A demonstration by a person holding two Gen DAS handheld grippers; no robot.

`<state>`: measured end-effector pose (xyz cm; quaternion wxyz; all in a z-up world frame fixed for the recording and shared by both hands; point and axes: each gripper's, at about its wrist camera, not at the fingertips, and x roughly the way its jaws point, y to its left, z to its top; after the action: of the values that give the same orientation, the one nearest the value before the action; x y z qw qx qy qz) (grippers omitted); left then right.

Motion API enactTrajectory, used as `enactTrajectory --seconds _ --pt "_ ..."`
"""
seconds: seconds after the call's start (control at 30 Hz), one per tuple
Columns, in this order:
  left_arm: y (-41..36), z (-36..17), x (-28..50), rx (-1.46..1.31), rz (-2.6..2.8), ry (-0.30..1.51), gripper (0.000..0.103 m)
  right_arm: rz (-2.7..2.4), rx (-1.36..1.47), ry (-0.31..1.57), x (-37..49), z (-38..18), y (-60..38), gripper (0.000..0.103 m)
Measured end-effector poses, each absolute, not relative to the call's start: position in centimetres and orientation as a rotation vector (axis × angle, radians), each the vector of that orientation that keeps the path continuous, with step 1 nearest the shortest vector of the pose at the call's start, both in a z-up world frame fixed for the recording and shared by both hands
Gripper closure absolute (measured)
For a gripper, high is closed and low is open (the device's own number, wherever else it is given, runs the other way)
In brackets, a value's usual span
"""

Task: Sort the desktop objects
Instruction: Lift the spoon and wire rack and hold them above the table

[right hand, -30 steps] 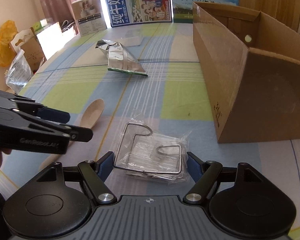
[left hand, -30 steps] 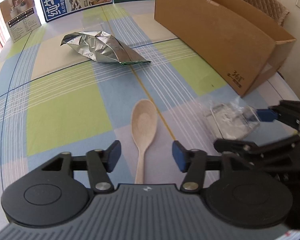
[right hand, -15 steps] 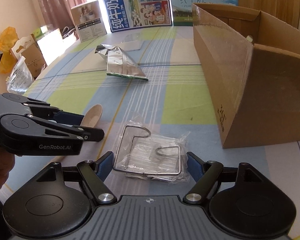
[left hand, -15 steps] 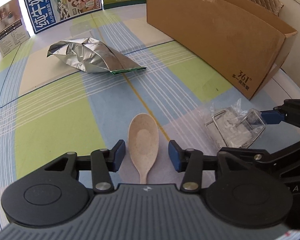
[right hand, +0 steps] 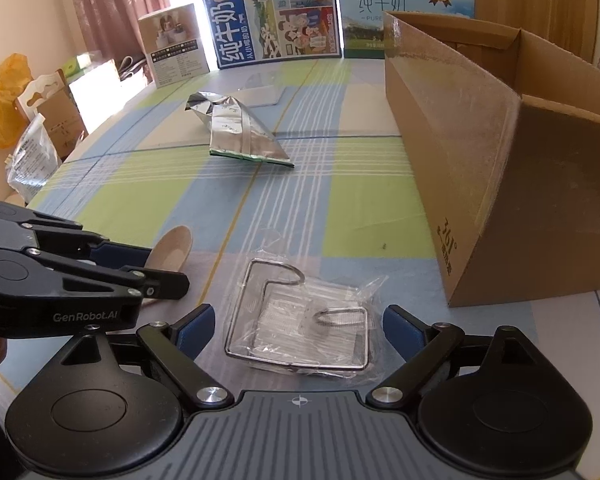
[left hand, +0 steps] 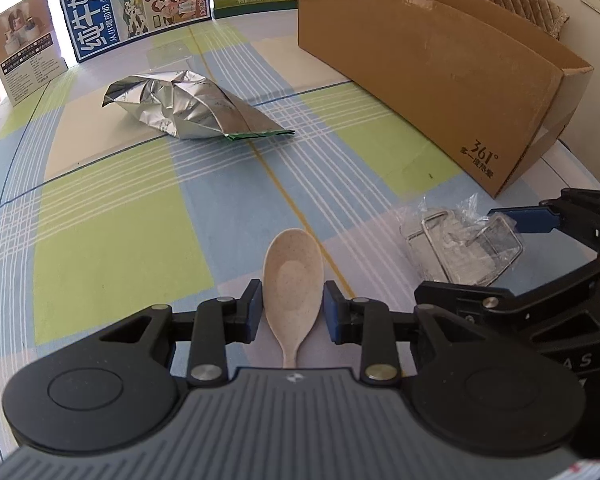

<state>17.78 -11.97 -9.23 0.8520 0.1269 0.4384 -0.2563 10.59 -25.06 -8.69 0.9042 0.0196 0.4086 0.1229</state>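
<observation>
Left gripper (left hand: 292, 312): jaws closing around the beige spoon (left hand: 293, 280). Blue pads sit right at the sides of the spoon bowl, where it narrows toward the handle; whether they press yet cannot be told. The spoon lies flat on the checked tablecloth (left hand: 112, 240), bowl pointing away, handle running back under the gripper body. Gripper pitched steeply down toward the table.

Right gripper (right hand: 298, 330): jaws wide and opening, one pad on each side of the wire rack in its clear plastic bag (right hand: 304, 320). Clear gaps on both sides, pads not touching the bag. The bag rests on the cloth. This gripper is also angled down, a little less steeply.

The two grippers work side by side. In the right wrist view the left gripper comes in from the left edge, its fingers reaching to the spoon (right hand: 172, 248); part of a hand shows behind it at the frame edge. In the left wrist view the right gripper (left hand: 516, 236) enters from the right, at the bagged rack (left hand: 460, 248).

Other items: a crumpled silver foil pouch (left hand: 188, 108) farther up the table, well apart from both grippers. An open cardboard box (right hand: 500, 160) stands to the right, near the bagged rack. Printed milk cartons (right hand: 276, 16) stand at the far edge.
</observation>
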Motion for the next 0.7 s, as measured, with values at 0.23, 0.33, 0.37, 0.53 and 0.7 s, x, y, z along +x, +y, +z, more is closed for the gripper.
enactTrajectory --seconds 0.23,0.33,0.37,0.53,0.7 --pt "-11.6 -9.2 17.8 0.237 -0.523 0.93 0.076 0.218 0.022 0.853 10.8 -9.0 -24.9 0.02" --pt "-11.6 -9.1 17.7 0.235 -0.52 0.93 0.076 0.221 0.021 0.858 10.7 -8.9 -25.0 0.029" --pt "-11.6 -9.1 17.7 0.233 -0.522 0.931 0.076 0.223 0.016 0.858 10.7 -8.9 -24.9 0.03" --pt "-11.7 -9.1 17.6 0.226 -0.523 0.936 0.076 0.225 0.014 0.842 10.3 -8.7 -25.0 0.032" --pt "-11.7 -8.4 17.4 0.223 -0.518 0.926 0.076 0.229 0.013 0.811 9.9 -8.0 -25.2 0.032"
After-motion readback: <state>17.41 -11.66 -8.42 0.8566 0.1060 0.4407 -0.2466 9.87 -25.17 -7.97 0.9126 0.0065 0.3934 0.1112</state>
